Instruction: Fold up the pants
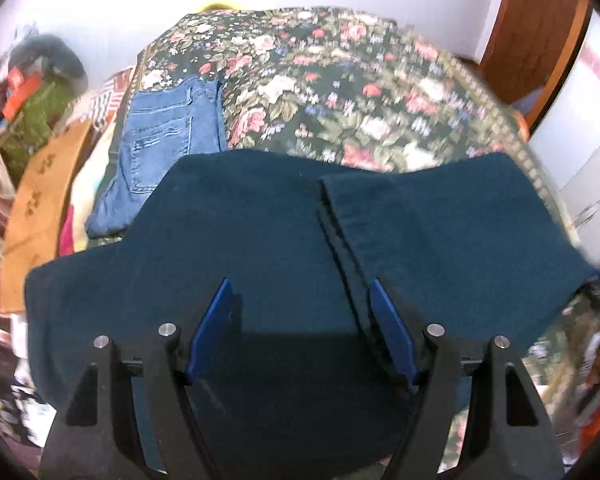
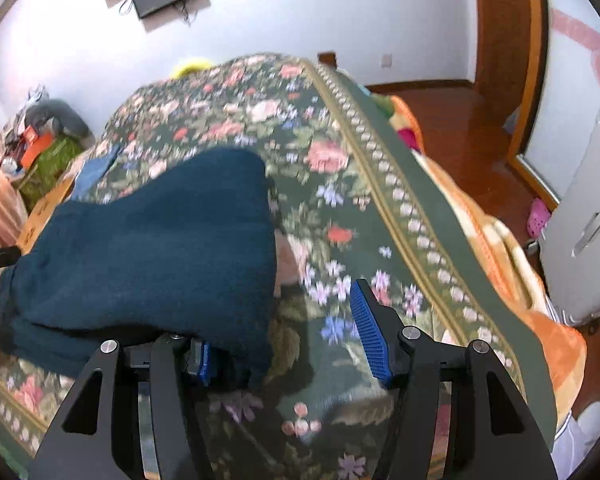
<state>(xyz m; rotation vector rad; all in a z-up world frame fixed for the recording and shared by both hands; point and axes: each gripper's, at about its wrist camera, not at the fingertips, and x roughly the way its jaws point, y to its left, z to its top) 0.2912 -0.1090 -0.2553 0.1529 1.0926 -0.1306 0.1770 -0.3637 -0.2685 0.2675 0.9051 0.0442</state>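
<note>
Floral bedspread (image 1: 380, 92) carries dark teal fabric pants (image 1: 240, 232); left claw (image 1: 300, 320) and right claw (image 2: 284, 336) both spread wide above them.

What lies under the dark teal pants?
The dark teal pants lie on the floral bedspread, which shows around them. Anything between the pants and the bedspread is covered. Folded blue jeans lie beside them, not underneath.

left claw (image 1: 300, 300): fingers spread wide | right claw (image 2: 284, 320): fingers spread wide
</note>
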